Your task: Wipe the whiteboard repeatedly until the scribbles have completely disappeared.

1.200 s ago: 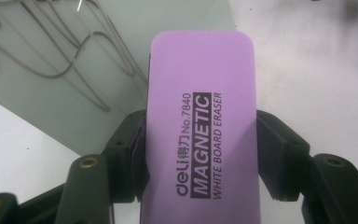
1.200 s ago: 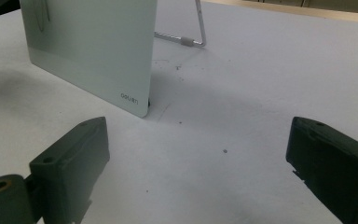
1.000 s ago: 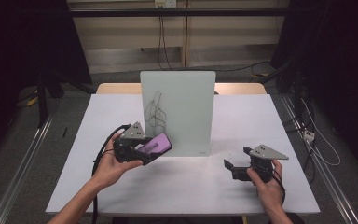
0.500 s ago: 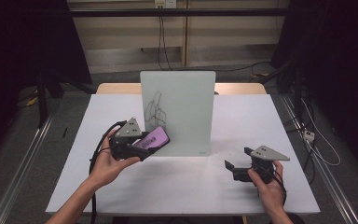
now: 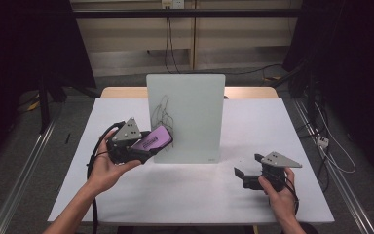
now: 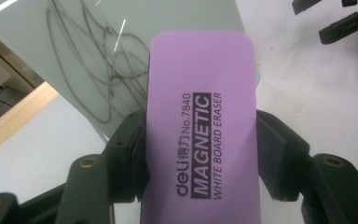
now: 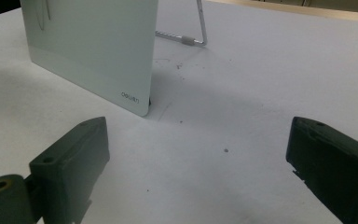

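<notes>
Scribbles cover the board unwiped while your left gripper clamps the purple eraser beside its lower left, your right gripper idling with jaws apart on the table, so wiping remains.

the smooth purple plastic whiteboard eraser has a matt, printed face. the pale glass-like standing board looks glossy, on a thin metal wire stand. the white table is matt, with a wooden far edge.
</notes>
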A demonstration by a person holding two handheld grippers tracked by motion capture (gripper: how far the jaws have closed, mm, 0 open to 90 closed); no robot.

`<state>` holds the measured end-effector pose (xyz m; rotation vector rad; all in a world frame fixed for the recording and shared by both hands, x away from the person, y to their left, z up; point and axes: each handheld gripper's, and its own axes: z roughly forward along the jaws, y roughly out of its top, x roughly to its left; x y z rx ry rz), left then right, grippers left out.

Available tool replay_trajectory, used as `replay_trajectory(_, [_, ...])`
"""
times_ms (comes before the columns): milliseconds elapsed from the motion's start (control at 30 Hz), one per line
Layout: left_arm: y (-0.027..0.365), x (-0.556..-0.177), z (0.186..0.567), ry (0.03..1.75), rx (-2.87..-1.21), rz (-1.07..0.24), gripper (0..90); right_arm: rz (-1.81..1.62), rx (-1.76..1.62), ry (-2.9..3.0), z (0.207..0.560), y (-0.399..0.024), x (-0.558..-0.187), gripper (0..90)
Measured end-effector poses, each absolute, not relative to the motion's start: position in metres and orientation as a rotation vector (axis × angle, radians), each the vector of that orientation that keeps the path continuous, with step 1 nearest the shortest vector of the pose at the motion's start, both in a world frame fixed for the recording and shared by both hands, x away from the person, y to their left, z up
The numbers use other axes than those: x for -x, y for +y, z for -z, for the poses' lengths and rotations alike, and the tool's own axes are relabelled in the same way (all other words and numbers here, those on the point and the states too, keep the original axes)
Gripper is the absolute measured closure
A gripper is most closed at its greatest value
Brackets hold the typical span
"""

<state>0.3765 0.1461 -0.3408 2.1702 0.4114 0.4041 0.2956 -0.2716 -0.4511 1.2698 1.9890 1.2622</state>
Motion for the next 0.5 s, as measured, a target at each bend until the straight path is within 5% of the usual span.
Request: replay_trajectory(500, [0.139,-0.395,0.313,0.377,-2.151,-0.494,41.0,-1.262,-1.277,1.985,0.451,-0.271,-0.296,6.0])
